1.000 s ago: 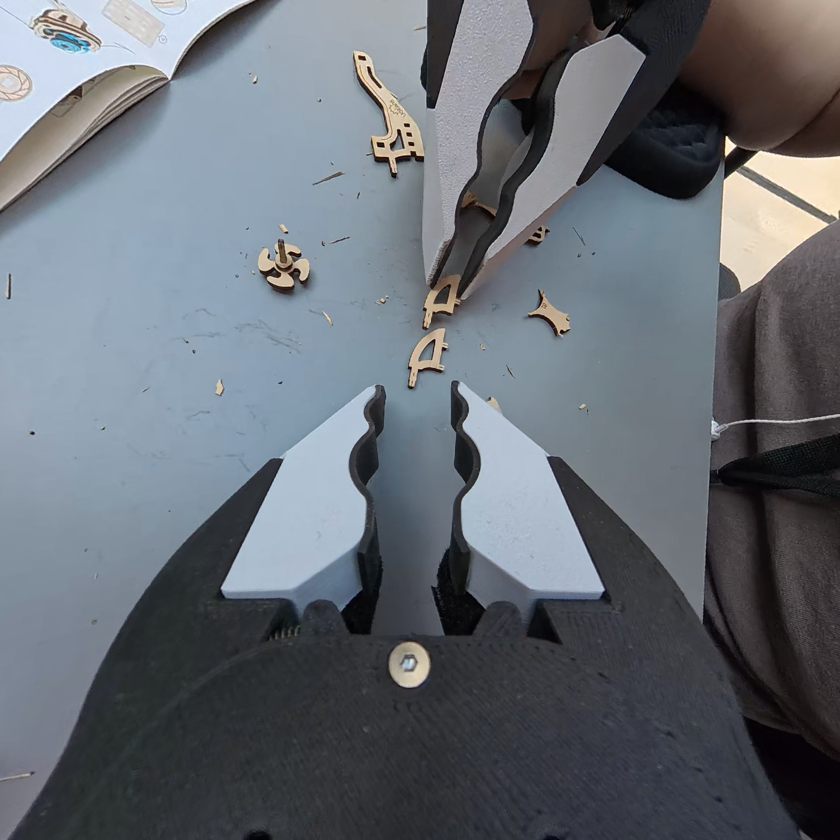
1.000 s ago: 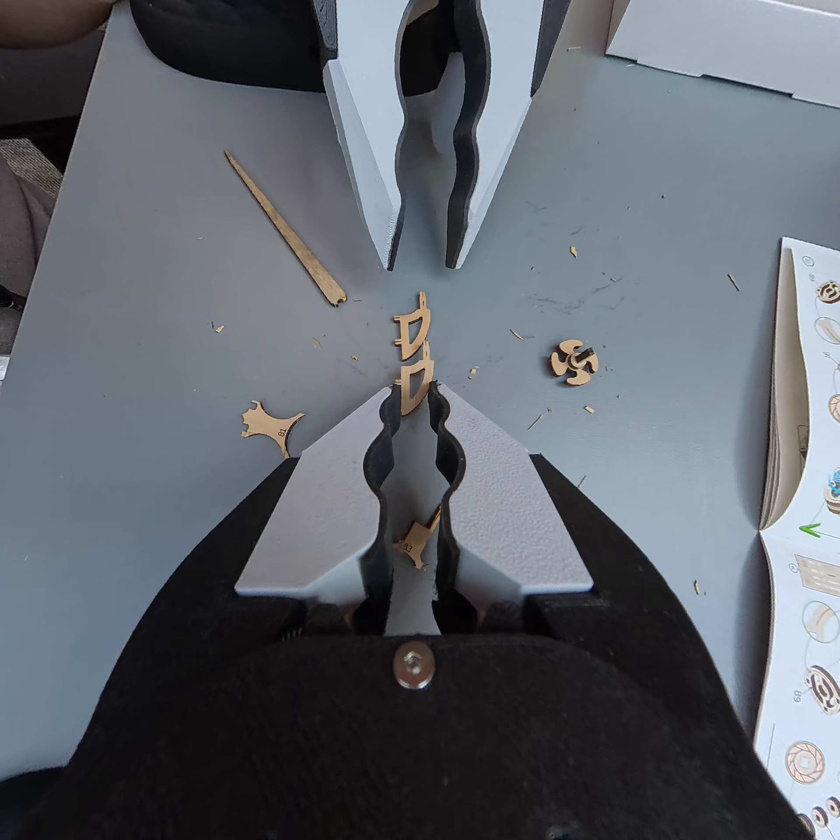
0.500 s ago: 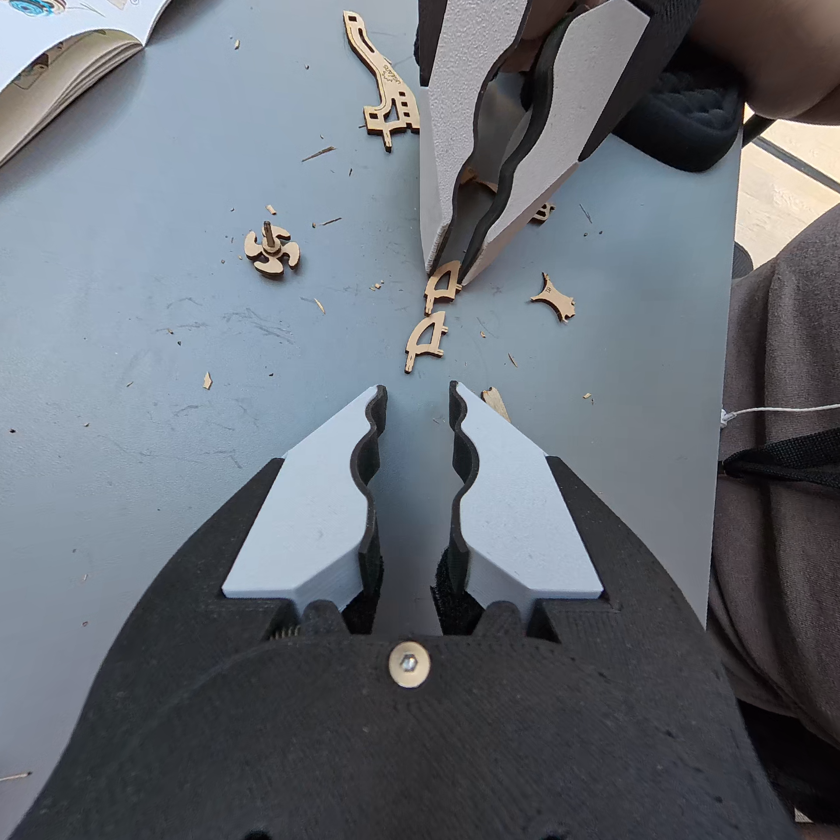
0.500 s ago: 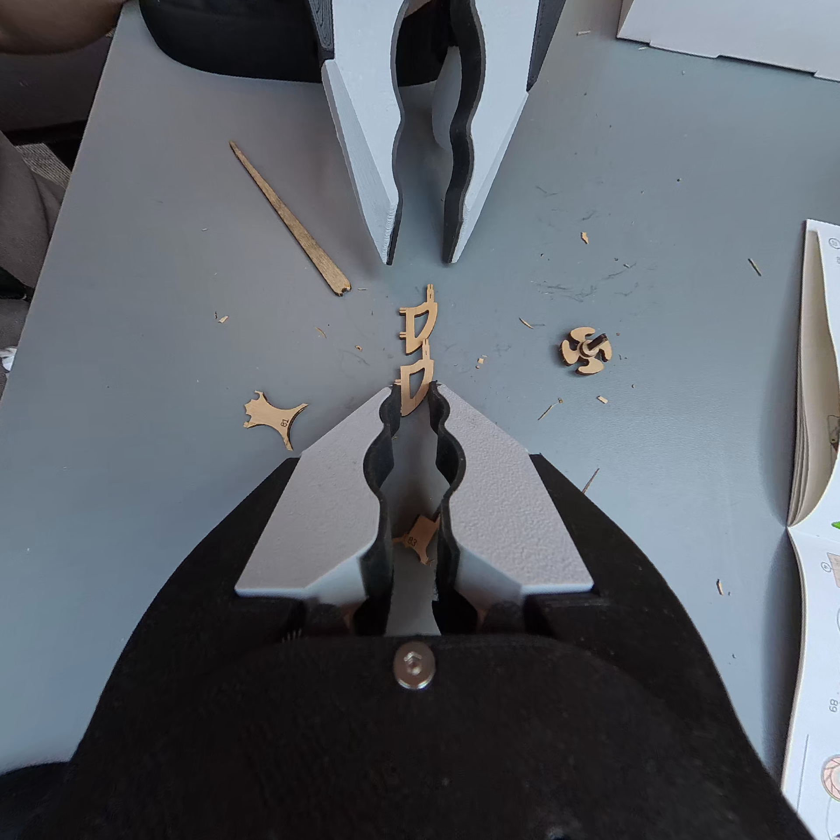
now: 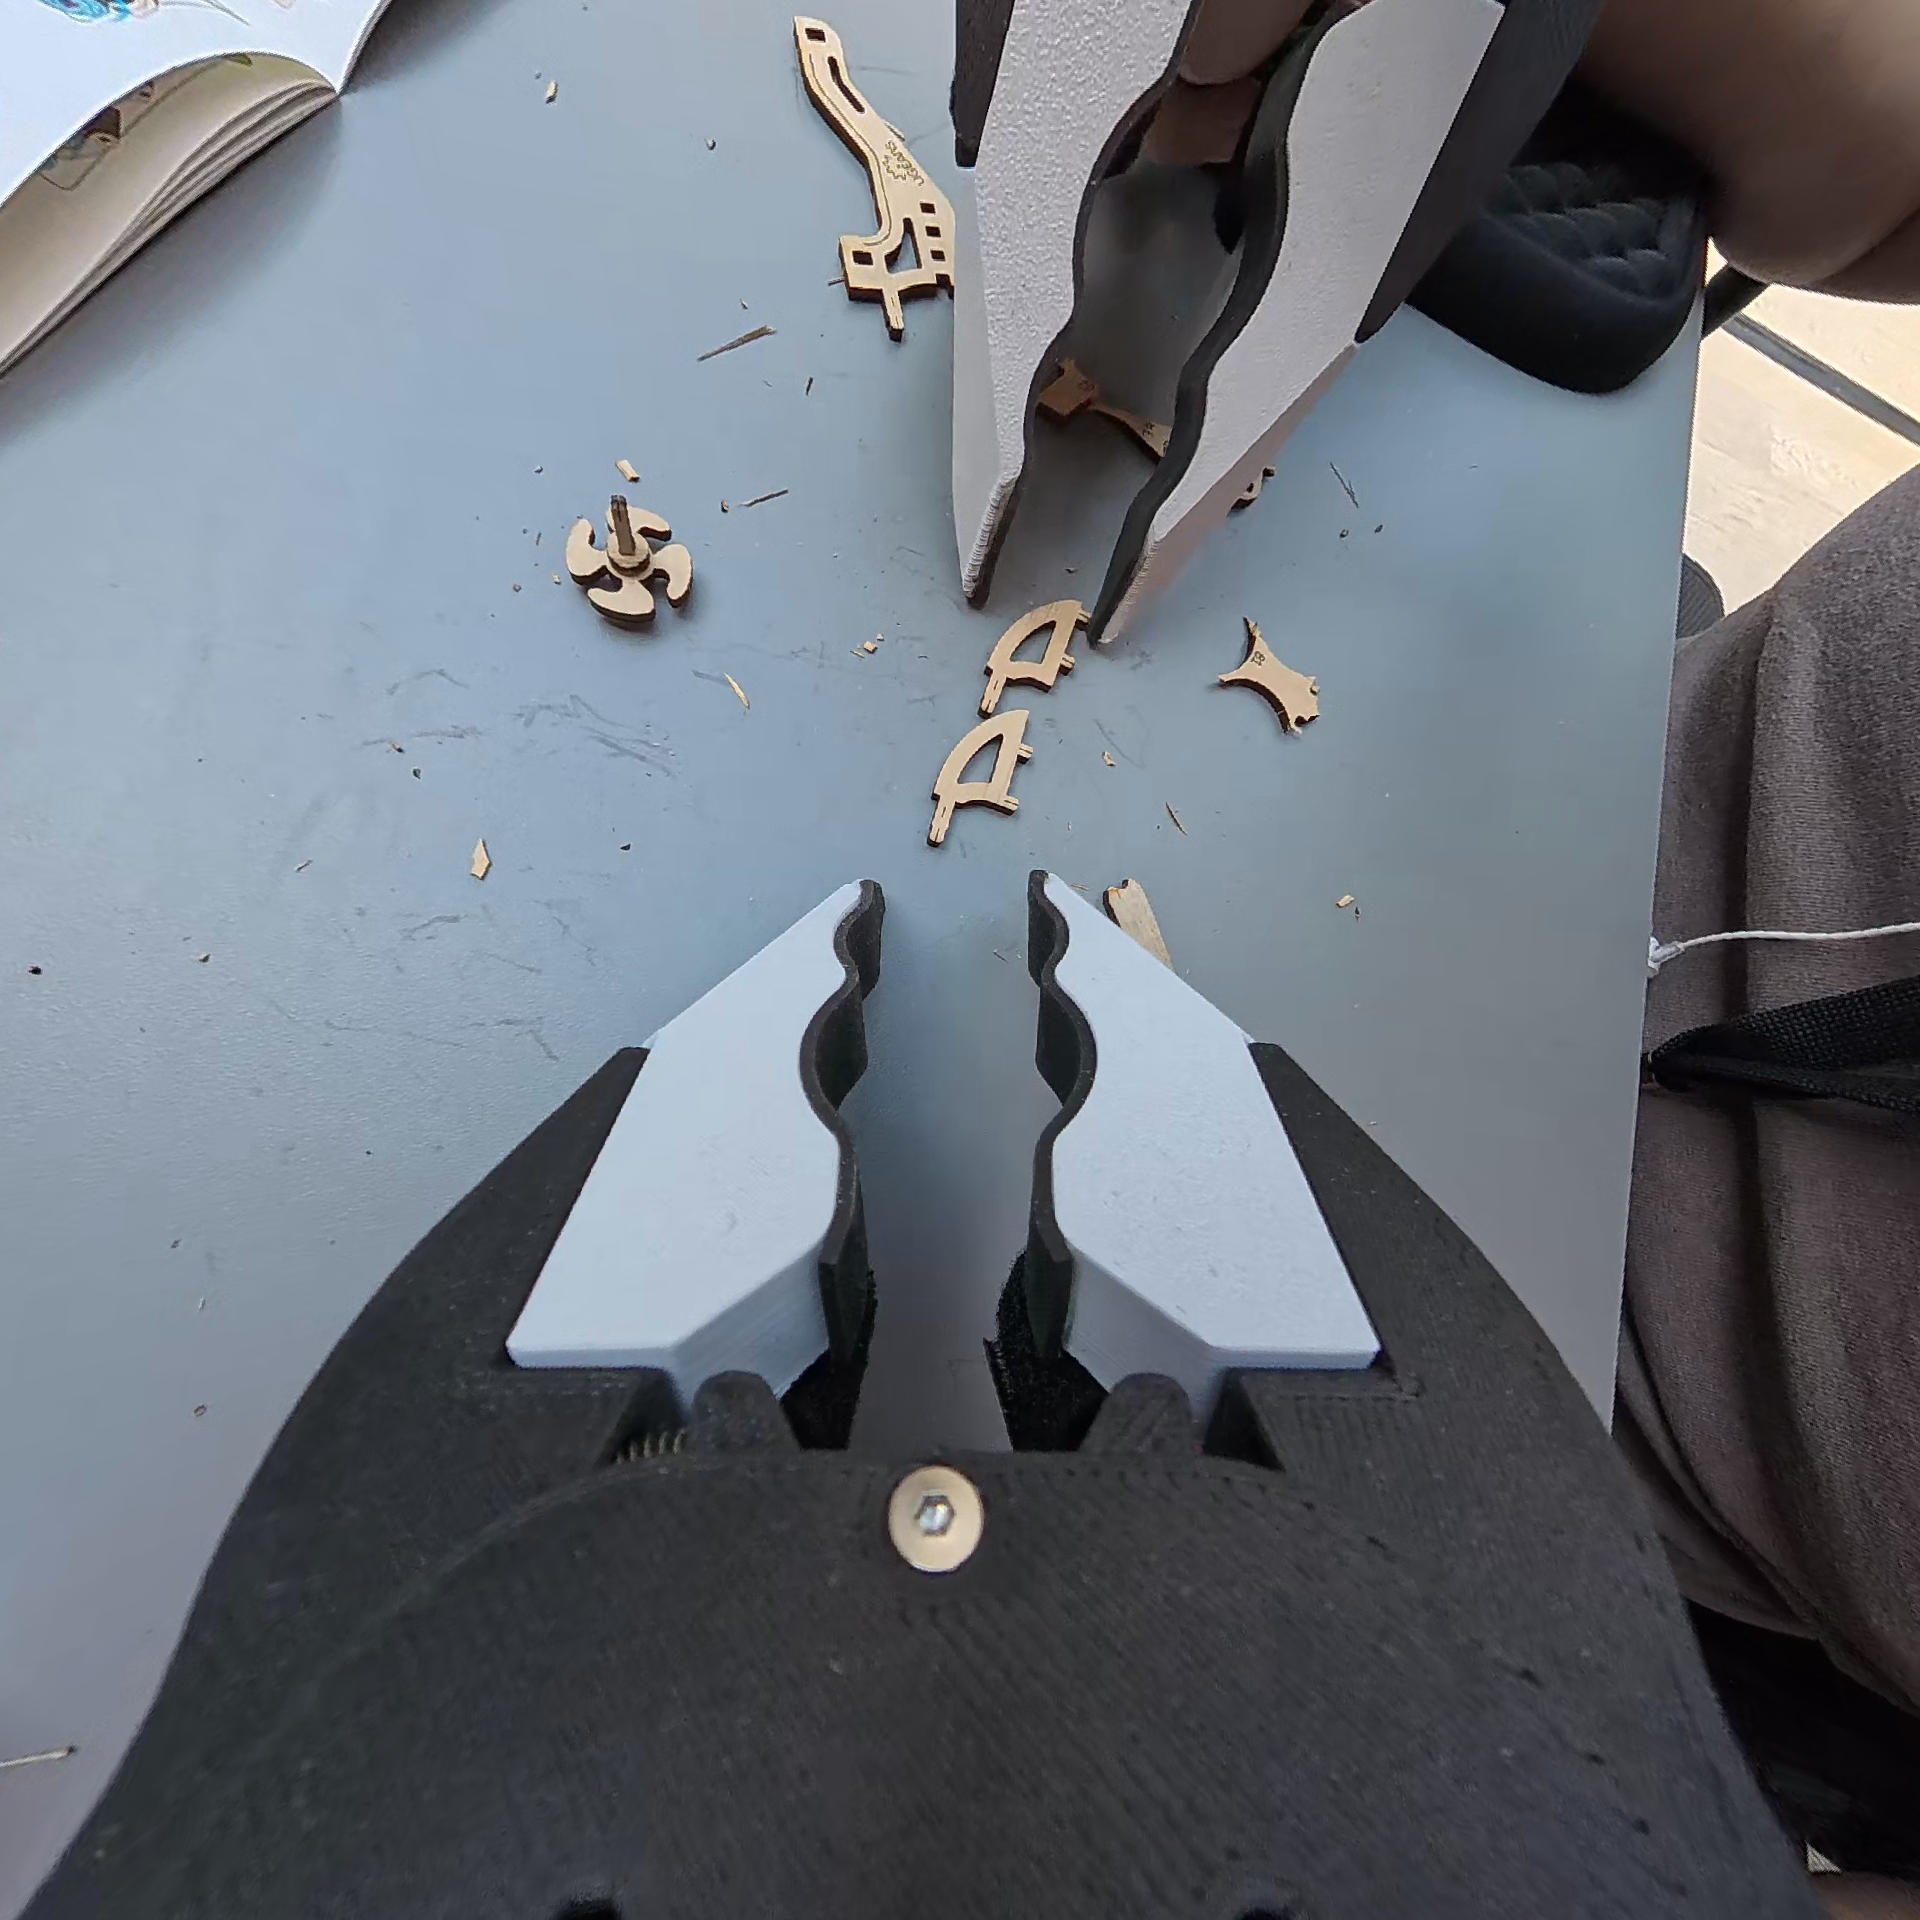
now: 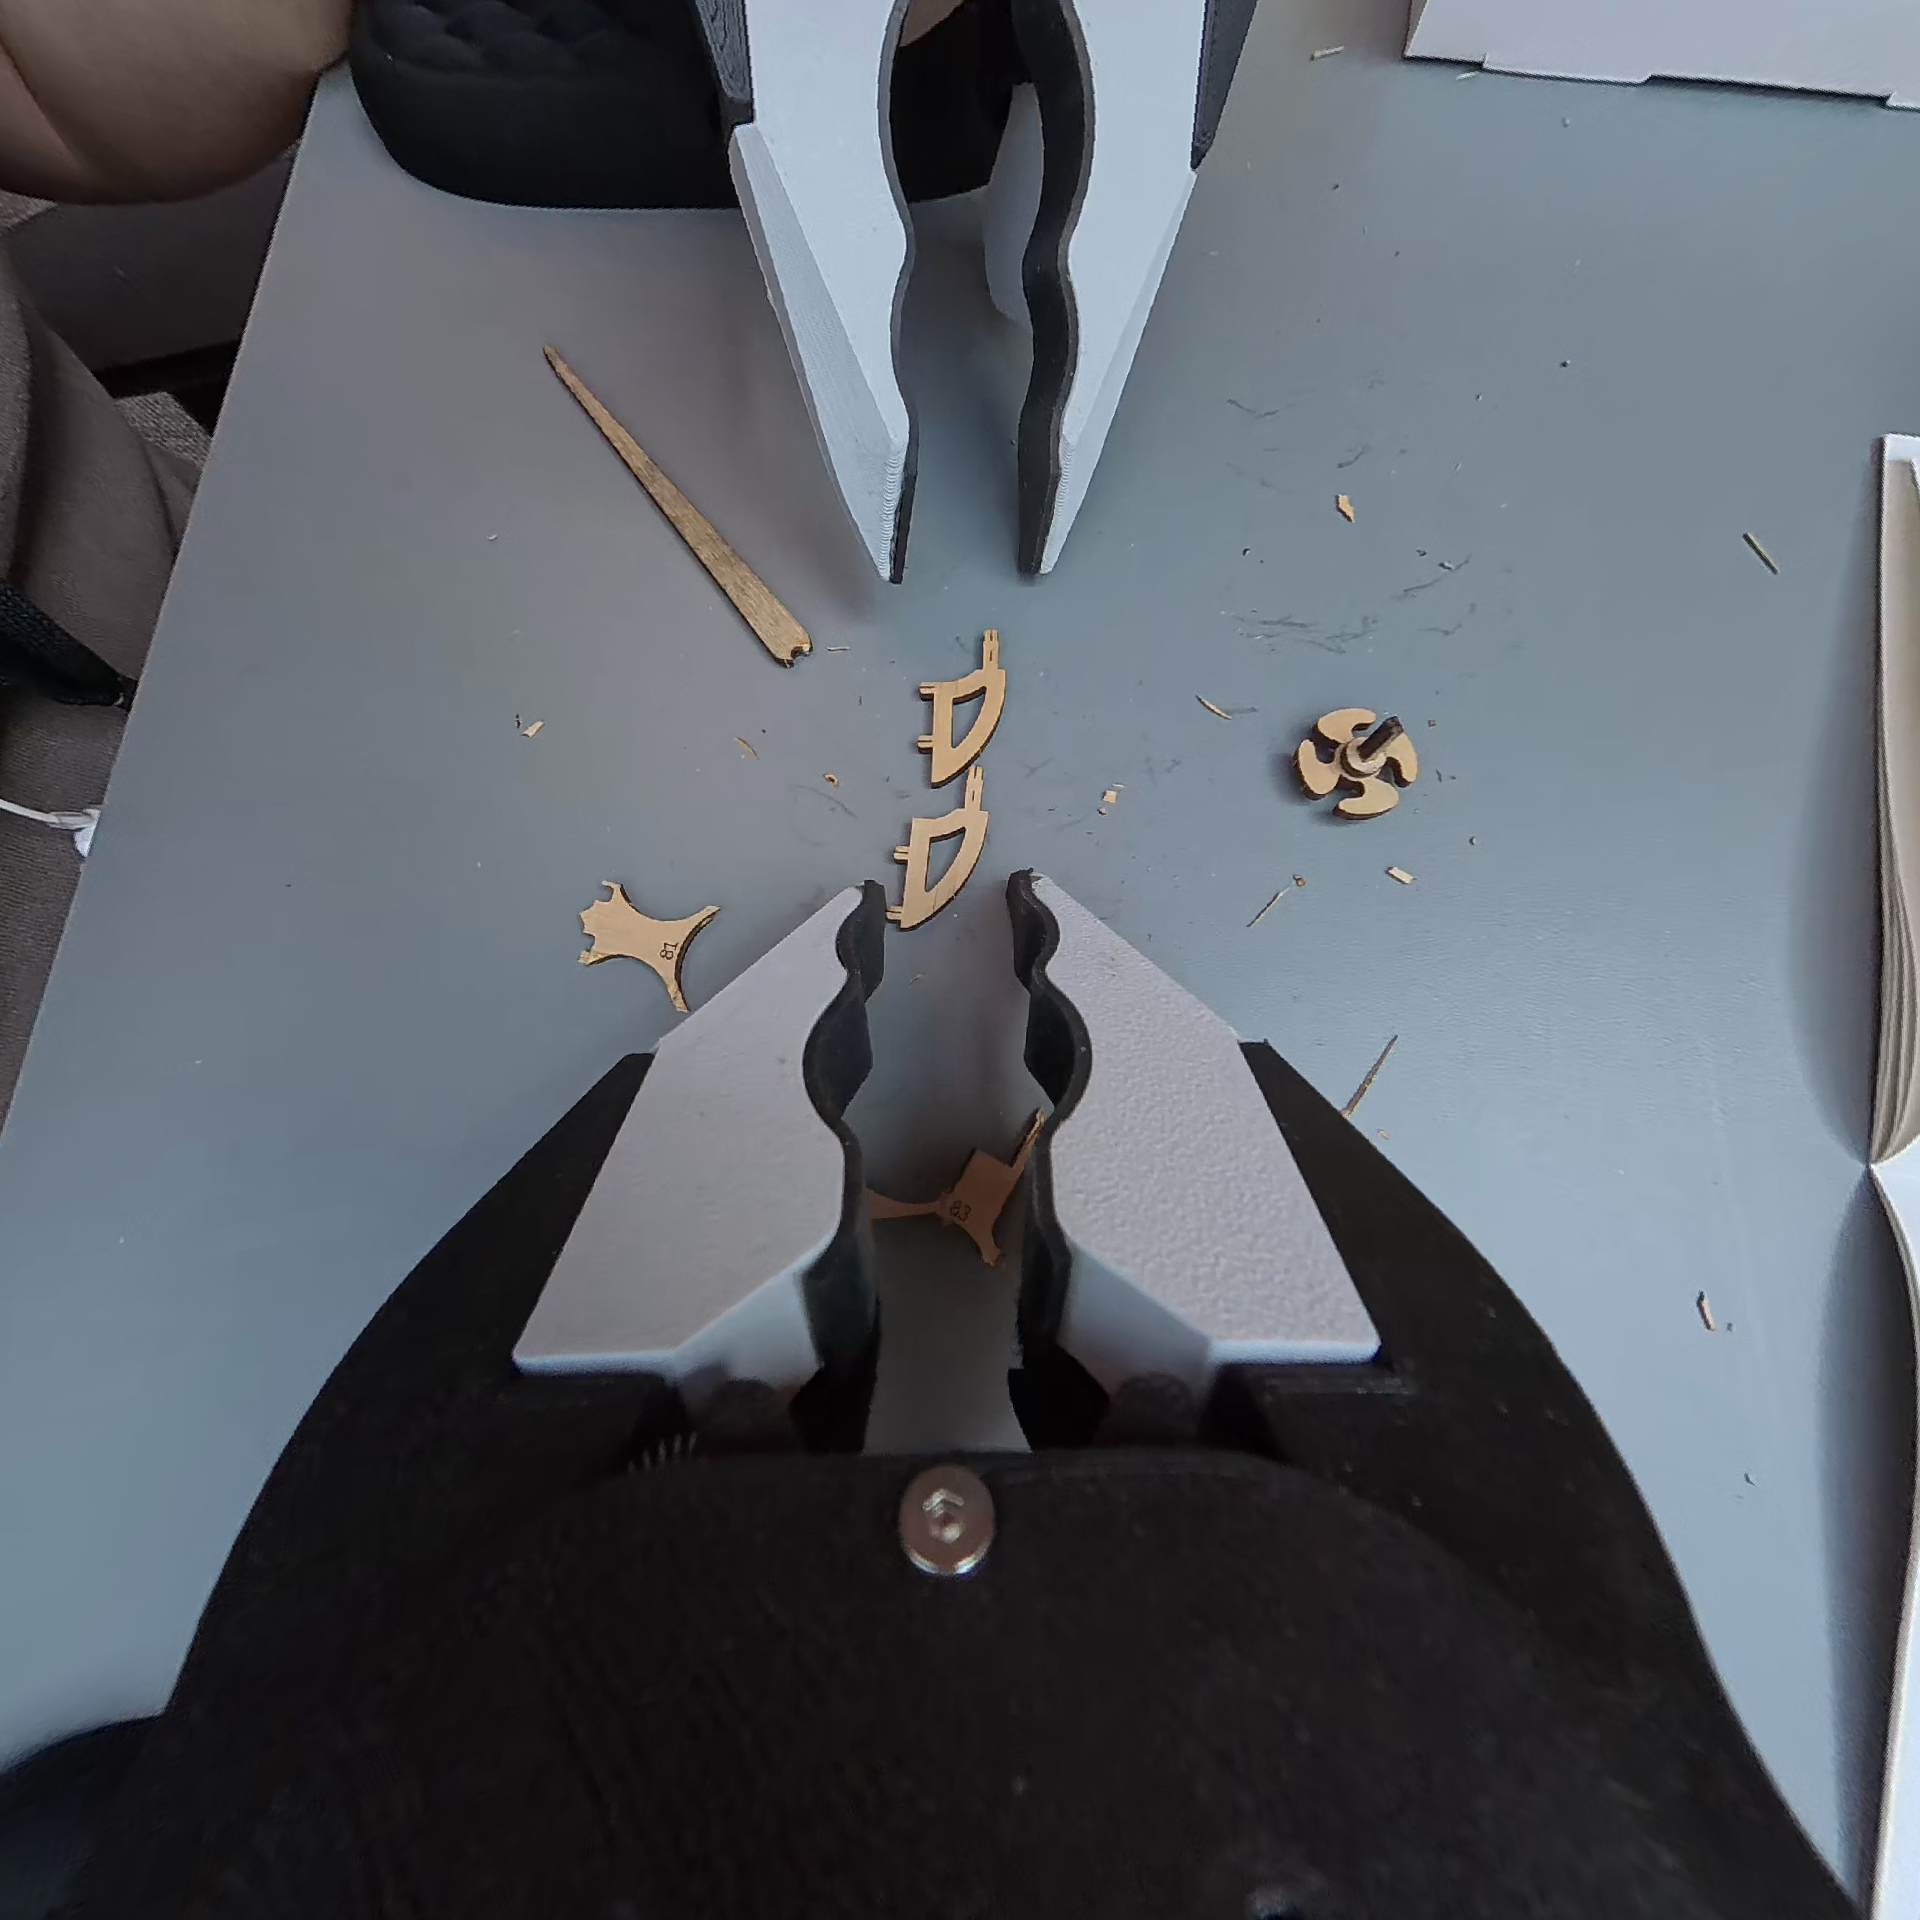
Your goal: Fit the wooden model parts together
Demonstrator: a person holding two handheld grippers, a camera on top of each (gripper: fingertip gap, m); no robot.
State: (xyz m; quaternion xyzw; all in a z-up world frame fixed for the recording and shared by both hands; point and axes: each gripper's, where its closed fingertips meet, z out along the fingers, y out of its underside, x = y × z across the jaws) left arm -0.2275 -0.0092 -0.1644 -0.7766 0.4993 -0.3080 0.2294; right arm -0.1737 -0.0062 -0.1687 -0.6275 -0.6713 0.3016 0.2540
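Observation:
Two small fin-shaped wooden parts lie flat in a line on the grey table [image 6: 416, 1039], one [image 6: 961, 712] nearer my left gripper, one [image 6: 935, 868] at my right gripper's tips. My right gripper [image 6: 945, 894] is open and holds nothing; the near fin lies just inside its left fingertip. A small numbered wooden part [image 6: 971, 1195] lies on the table under its fingers. My left gripper [image 5: 956, 894] is open and empty, facing the right gripper [image 5: 1039, 613] across both fins [image 5: 1029, 660] [image 5: 982, 774].
A wooden propeller on a peg [image 5: 629, 566], a long slotted part [image 5: 883, 187], a star-shaped part [image 6: 644, 940] and a thin stick [image 6: 675, 509] lie around. An open booklet [image 6: 1901, 831] is at the table's side, a white box [image 6: 1662, 42] behind. A person's lap borders the table.
My right gripper's fingers, nearly closed around the near fin before, have spread apart; the fin lies on the table. The left gripper stays open and has drawn back slightly.

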